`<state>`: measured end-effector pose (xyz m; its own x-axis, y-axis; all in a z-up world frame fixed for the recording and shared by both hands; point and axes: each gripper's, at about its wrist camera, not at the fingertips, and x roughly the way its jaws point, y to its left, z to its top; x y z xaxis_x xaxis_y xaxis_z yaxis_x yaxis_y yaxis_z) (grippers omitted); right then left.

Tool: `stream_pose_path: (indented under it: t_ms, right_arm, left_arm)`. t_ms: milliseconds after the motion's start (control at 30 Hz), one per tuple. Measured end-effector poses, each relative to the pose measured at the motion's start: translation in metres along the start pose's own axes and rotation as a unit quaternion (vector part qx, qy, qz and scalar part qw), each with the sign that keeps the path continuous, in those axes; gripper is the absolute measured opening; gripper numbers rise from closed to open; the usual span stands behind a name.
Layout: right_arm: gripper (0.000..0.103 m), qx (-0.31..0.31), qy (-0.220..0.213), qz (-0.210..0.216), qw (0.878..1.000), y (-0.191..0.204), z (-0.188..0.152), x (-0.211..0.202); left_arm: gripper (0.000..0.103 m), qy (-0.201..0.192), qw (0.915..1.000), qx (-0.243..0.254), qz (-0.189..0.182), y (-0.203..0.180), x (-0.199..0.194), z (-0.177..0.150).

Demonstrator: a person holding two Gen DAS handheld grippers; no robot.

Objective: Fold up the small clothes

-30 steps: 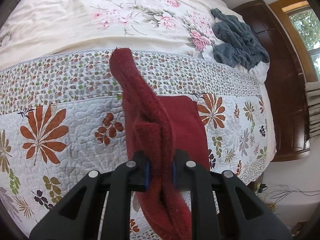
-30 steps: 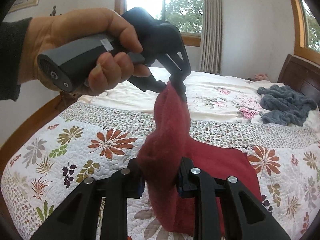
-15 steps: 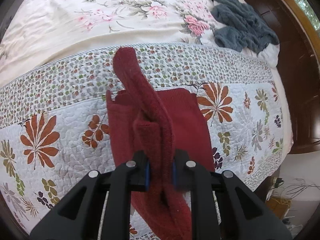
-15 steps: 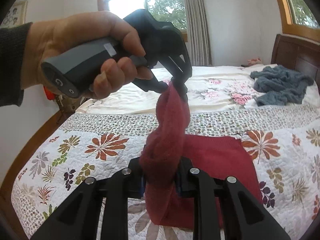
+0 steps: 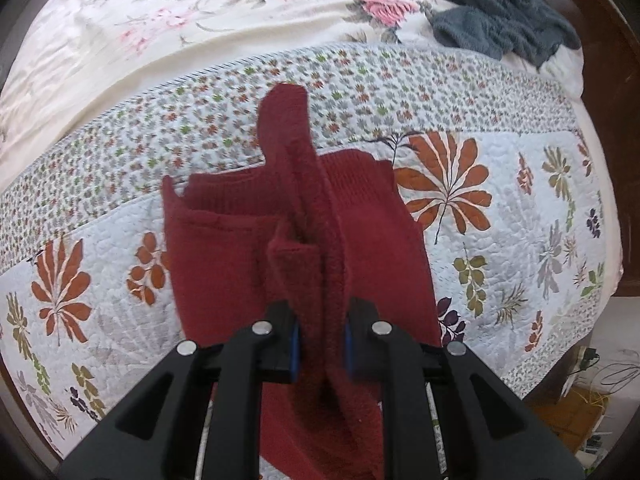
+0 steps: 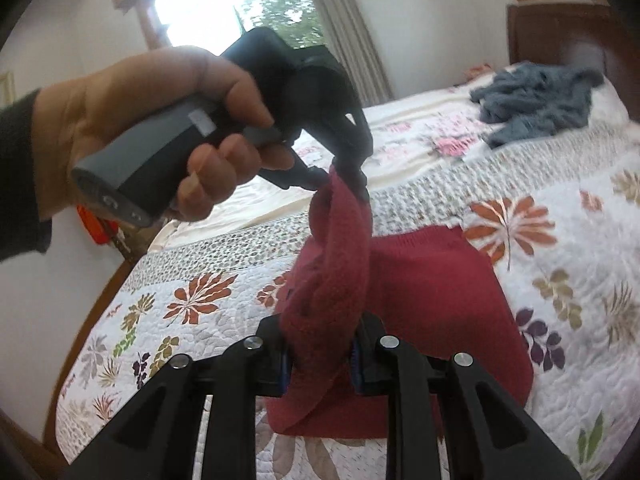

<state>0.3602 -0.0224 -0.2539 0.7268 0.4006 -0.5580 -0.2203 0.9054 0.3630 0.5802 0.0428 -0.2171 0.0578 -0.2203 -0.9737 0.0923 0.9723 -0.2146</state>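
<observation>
A dark red knit garment (image 5: 224,264) lies partly flat on the floral quilt (image 5: 500,232), with one edge lifted in a thick fold. My left gripper (image 5: 320,344) is shut on that raised fold. My right gripper (image 6: 318,356) is shut on the other end of the same fold, and the red garment (image 6: 436,304) spreads on the quilt behind it. In the right wrist view a hand (image 6: 160,132) holds the left gripper (image 6: 346,178) above the bed, pinching the top of the red fold.
A grey-blue crumpled garment (image 5: 500,12) lies at the far right of the cream flowered bedspread (image 5: 160,28); the same grey-blue garment (image 6: 540,100) shows near the dark wooden headboard (image 6: 560,36). A window with a curtain (image 6: 348,36) is behind. The bed's edge (image 5: 560,364) drops off at right.
Both grippers have carried the held fold further over the garment; more of the flat red cloth now shows beneath, and the views have tilted.
</observation>
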Motion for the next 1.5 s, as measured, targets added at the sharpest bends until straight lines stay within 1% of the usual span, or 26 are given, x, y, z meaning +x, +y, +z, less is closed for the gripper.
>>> stream_pose_path:
  t_ms: [267, 667, 800, 1000, 1167, 1233, 1333, 1367, 1500]
  right_arm:
    - [0.022, 0.052, 0.006, 0.006, 0.999, -0.04, -0.011, 0.002]
    - [0.022, 0.091, 0.009, 0.008, 0.996, -0.07, -0.021, 0.003]
    - [0.022, 0.104, 0.01, 0.008, 0.994, -0.081, -0.024, 0.003]
    - [0.022, 0.122, 0.023, 0.01, 0.992, -0.101, -0.032, 0.006]
    - [0.022, 0.134, 0.045, 0.042, 0.989, -0.121, -0.034, 0.013]
    - [0.022, 0.143, 0.054, 0.066, 0.986, -0.129, -0.035, 0.015]
    - [0.022, 0.173, 0.064, 0.109, 0.977, -0.143, -0.036, 0.017]
    - [0.022, 0.178, 0.067, 0.117, 0.975, -0.146, -0.037, 0.017]
    - [0.022, 0.192, 0.077, 0.152, 0.966, -0.156, -0.04, 0.019]
  left_arm:
    - [0.014, 0.006, 0.9999, 0.01, 0.005, -0.024, 0.033, 0.005]
    - [0.014, 0.021, 0.9989, 0.025, 0.033, -0.051, 0.062, 0.005]
    - [0.014, 0.021, 0.9982, 0.031, 0.047, -0.062, 0.074, -0.001]
    - [0.014, 0.021, 0.996, 0.039, 0.077, -0.077, 0.095, -0.01]
    - [0.014, 0.015, 0.9939, 0.041, 0.101, -0.085, 0.103, -0.009]
    - [0.014, 0.012, 0.9927, 0.044, 0.112, -0.088, 0.107, -0.01]
    - [0.014, 0.006, 0.9902, 0.051, 0.13, -0.093, 0.11, -0.011]
    - [0.014, 0.002, 0.9893, 0.053, 0.136, -0.096, 0.111, -0.012]
    - [0.015, -0.013, 0.9891, 0.047, 0.139, -0.1, 0.114, -0.015]
